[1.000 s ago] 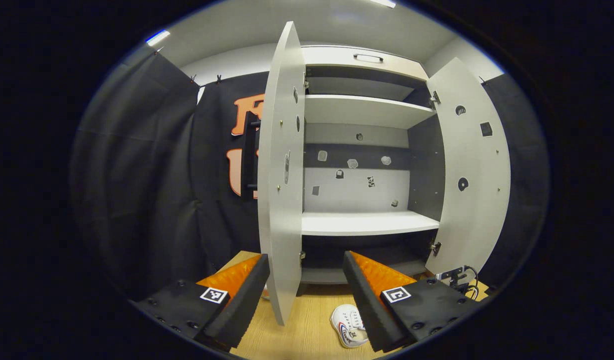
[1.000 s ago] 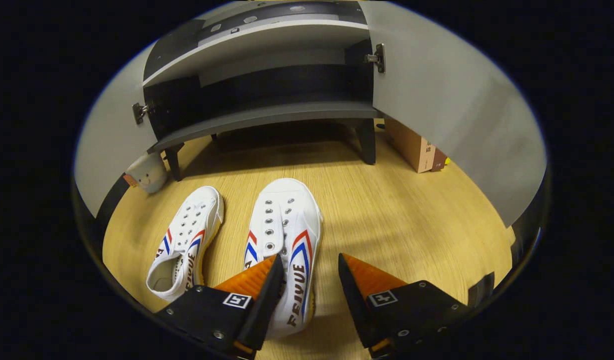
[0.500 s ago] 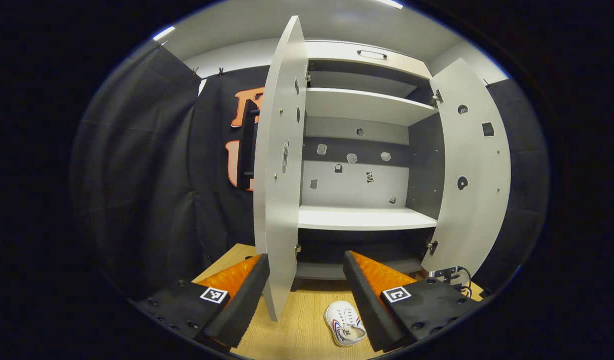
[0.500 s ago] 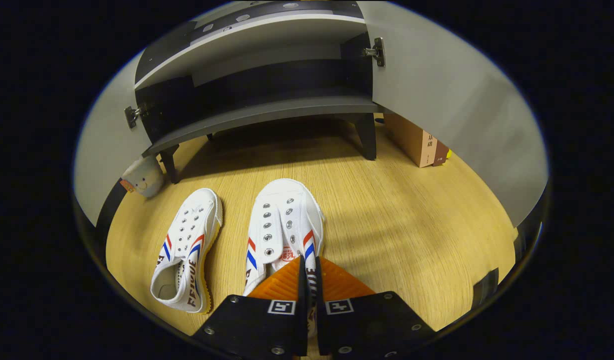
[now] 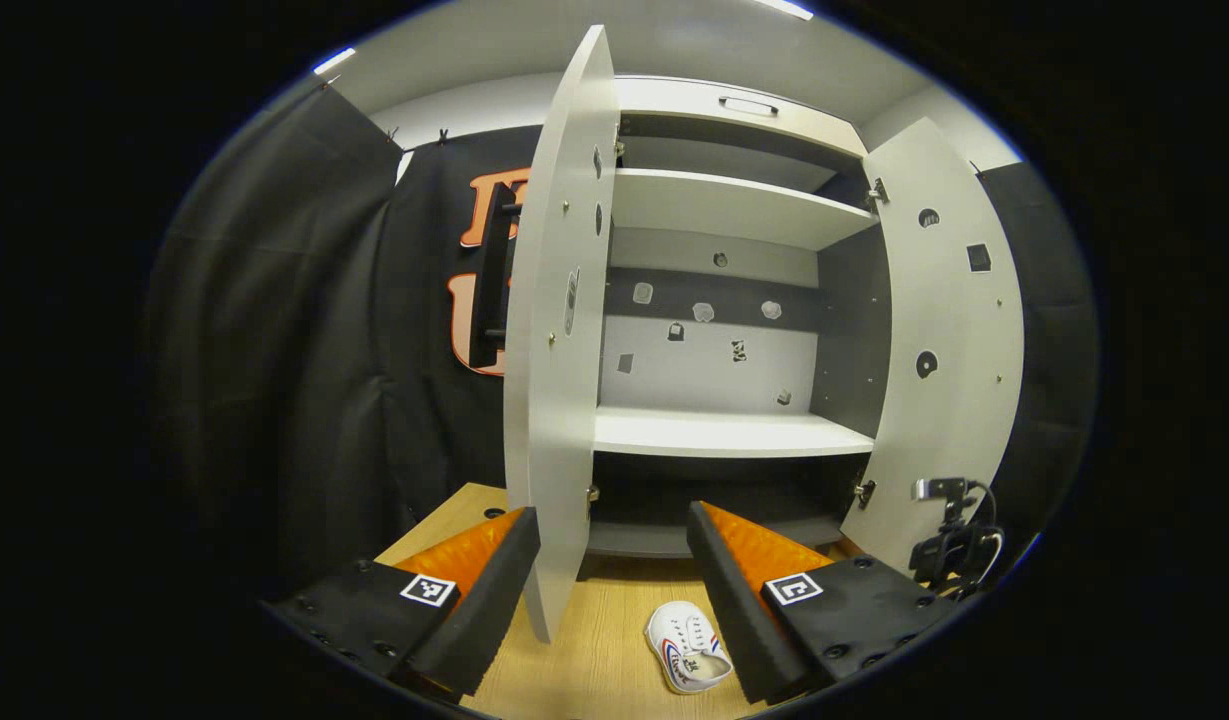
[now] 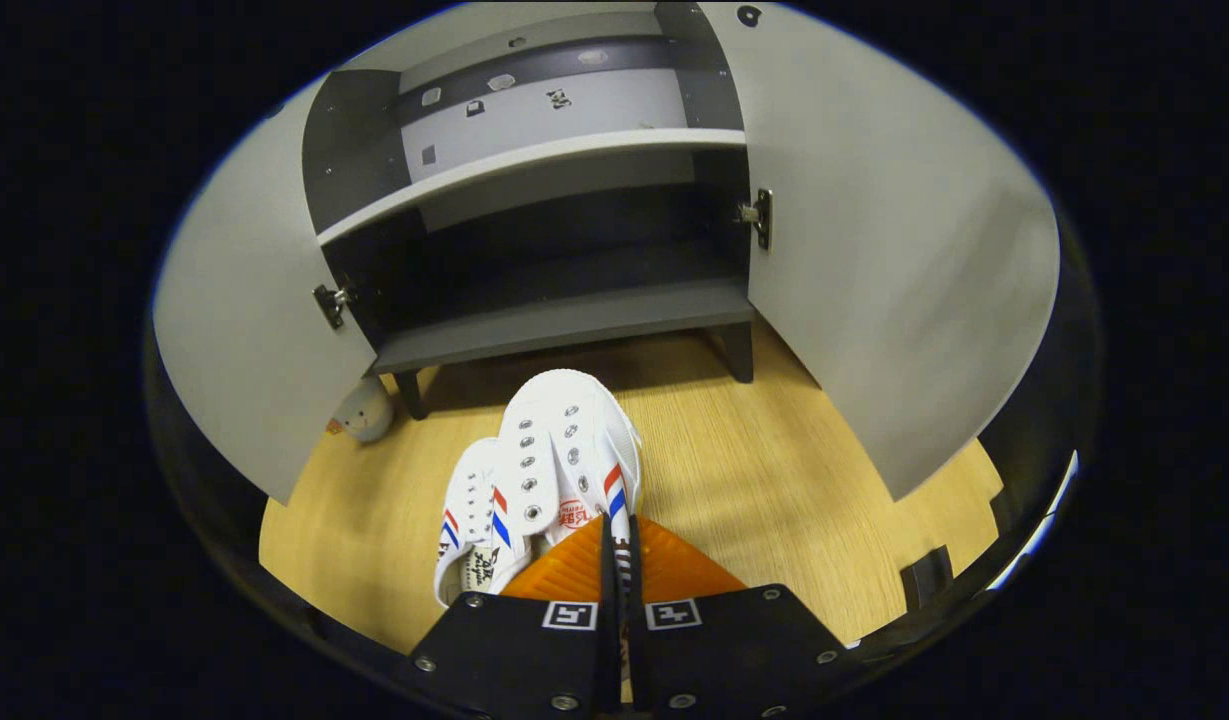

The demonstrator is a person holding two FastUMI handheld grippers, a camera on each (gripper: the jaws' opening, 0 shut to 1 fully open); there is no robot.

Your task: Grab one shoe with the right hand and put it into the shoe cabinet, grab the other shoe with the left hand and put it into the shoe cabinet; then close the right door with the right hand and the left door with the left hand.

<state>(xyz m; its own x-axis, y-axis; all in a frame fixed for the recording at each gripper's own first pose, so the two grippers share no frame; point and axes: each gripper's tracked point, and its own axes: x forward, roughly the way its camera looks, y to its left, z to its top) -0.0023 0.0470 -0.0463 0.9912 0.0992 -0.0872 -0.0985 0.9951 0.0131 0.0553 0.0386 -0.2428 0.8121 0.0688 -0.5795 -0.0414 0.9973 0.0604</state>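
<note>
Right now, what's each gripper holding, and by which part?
Right gripper pinches one white shoe by its side wall. Left gripper is open, holding nothing.

White striped shoe [image 6: 571, 450] lifted, second shoe [image 6: 471, 525] on floor, shoe cabinet [image 5: 734, 440] doors open

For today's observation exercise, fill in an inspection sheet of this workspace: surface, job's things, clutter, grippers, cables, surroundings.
Surface: light wood-grain floor, bare in front of the cabinet.
Job's things: grey shoe cabinet, both doors open, bottom shelf empty; white canvas shoe with red and blue stripes gripped; second matching shoe on the floor.
Clutter: small plush toy by the cabinet's leg.
Grippers: right gripper shut on the shoe's side; left gripper open, holding nothing.
Cables: black cable on a small device beside the right door.
Surroundings: black cloth wall, white ceiling.
</note>
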